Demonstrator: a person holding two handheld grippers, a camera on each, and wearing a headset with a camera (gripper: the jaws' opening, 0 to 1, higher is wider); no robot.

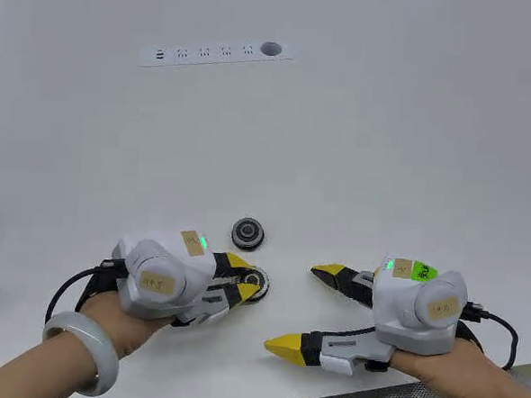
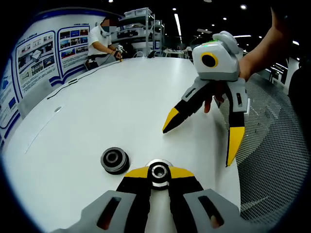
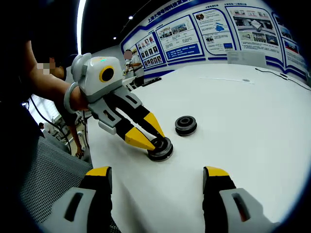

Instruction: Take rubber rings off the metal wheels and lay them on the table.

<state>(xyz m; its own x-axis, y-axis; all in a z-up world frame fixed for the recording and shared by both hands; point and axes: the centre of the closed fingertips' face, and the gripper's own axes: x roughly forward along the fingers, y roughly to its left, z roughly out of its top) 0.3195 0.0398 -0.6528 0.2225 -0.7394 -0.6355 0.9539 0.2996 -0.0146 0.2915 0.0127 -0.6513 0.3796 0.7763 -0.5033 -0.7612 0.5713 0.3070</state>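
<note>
right now the left claw (image 1: pixel 244 277) is clenched on a metal wheel (image 1: pixel 259 281) that sits on the white surface (image 1: pixel 384 170), its yellow-tipped jaws pinching the wheel from both sides. in the left gripper view that metal wheel (image 2: pixel 159 171) sits between the two yellow tips at the bottom, shiny hub facing up. in the right gripper view the left claw (image 3: pixel 153 140) reaches in from the left with its tips down on the metal wheel (image 3: pixel 163 149), and a black rubber ring (image 3: pixel 156 156) is on the wheel's rim.

a second wheel (image 1: pixel 248 233) lies flat on the surface just beyond the first, apart from it and touched by neither claw; its dark ring is in place too.

the right claw (image 1: pixel 305 310) is released, jaws spread wide and grasping nothing. it is off to the right of the gripped wheel, pointing toward it but well clear of it.

a white power strip (image 1: pixel 216 53) lies at the far side of the surface. a pale bangle (image 1: pixel 89 351) circles the left wrist.
</note>
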